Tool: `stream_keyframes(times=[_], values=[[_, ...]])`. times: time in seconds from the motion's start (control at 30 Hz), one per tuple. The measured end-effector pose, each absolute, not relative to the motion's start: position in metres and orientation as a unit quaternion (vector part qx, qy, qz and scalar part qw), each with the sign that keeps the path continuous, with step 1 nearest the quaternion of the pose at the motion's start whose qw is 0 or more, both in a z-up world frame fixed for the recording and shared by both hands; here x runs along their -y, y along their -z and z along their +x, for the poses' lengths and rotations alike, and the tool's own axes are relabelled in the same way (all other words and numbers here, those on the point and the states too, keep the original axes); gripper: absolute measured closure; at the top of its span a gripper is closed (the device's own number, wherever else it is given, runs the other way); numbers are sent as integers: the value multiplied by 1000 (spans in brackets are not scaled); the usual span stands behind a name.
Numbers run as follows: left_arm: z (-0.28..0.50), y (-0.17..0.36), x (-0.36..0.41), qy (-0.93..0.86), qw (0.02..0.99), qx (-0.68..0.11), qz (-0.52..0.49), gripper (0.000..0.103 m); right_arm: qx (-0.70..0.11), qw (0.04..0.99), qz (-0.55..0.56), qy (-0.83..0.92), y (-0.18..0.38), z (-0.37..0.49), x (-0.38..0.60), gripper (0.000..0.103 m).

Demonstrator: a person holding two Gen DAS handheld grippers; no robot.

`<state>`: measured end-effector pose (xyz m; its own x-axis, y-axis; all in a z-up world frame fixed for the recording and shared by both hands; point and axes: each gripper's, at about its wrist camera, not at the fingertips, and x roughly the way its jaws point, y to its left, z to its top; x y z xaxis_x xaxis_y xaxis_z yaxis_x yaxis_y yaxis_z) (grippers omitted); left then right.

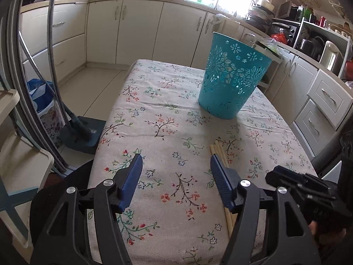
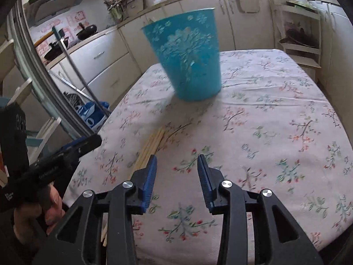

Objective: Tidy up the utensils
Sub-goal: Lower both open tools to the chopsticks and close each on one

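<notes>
A teal cut-out bin point(image 1: 231, 77) point(image 2: 187, 59) stands upright at the far middle of the table. Several pale wooden chopsticks point(image 1: 217, 149) point(image 2: 152, 145) lie in a loose bundle on the cloth nearer to me. My left gripper point(image 1: 176, 158) is open above bare cloth, and the bundle runs under its right finger. My right gripper point(image 2: 177, 158) is open too, nothing between its fingers, with the bundle's near end hidden behind its left finger. Each gripper shows in the other's view: the right gripper point(image 1: 297, 185) at the lower right, the left gripper point(image 2: 72, 150) at the lower left.
The table wears a floral cloth point(image 1: 165, 114) point(image 2: 275, 114). A blue bag point(image 1: 42, 92) and metal poles stand on the floor to the left. Cream cabinets point(image 1: 141, 28) ring the room, and a small shelf rack point(image 2: 297, 39) stands past the table's far right corner. A hand point(image 2: 44, 212) holds the left gripper.
</notes>
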<state>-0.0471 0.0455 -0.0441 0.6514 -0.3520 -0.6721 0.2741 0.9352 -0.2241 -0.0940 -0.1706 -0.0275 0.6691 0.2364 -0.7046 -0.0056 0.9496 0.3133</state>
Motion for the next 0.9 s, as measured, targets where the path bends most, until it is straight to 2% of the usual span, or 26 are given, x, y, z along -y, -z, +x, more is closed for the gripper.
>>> stream_keyframes(times=[0.2, 0.37, 0.57, 0.7, 0.87, 0.9], values=[[-52, 37, -56, 161, 911, -376, -54, 41, -415, 898, 94, -117, 30, -89, 118, 63], [-53, 40, -59, 159, 909, -382, -55, 40, -421, 898, 102, -75, 32, -79, 123, 63], [-53, 42, -53, 165, 906, -387, -48, 40, -452, 886, 92, -54, 43, -62, 125, 72], [-53, 45, -44, 171, 901, -396, -36, 38, -455, 886, 71, -48, 45, -61, 123, 72], [-50, 50, -26, 184, 892, -413, -16, 38, -460, 885, 60, -43, 46, -54, 130, 84], [-49, 51, -23, 186, 890, -416, -12, 38, -460, 885, 59, -43, 46, -55, 132, 90]])
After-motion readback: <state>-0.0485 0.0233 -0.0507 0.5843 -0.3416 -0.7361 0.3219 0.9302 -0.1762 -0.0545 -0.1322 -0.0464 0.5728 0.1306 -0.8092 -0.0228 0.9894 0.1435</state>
